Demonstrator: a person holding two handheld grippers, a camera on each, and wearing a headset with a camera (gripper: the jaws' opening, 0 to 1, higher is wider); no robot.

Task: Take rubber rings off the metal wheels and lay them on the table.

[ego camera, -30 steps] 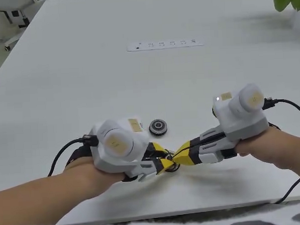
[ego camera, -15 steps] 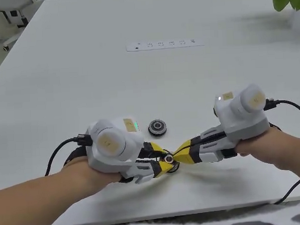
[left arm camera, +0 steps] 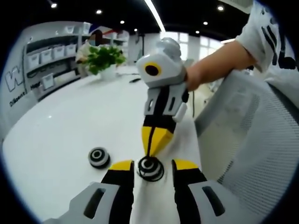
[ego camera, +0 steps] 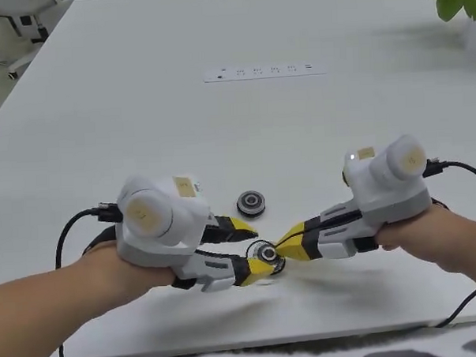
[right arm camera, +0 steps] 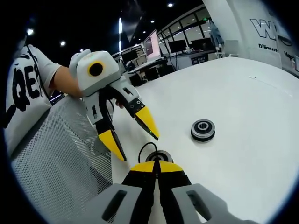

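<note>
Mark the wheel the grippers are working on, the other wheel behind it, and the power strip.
worked wheel (left arm camera: 150,169): left gripper view, on its hub.
other wheel (ego camera: 251,203): head view, on its centre.
power strip (ego camera: 265,70): head view, middle of its top face.

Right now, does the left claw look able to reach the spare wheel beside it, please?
Probably yes: the left claw is open, and only bare table separates it from the spare wheel.

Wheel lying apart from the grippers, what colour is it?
The wheel is black outside with a silvery metal centre, clearest in the right gripper view.
</note>
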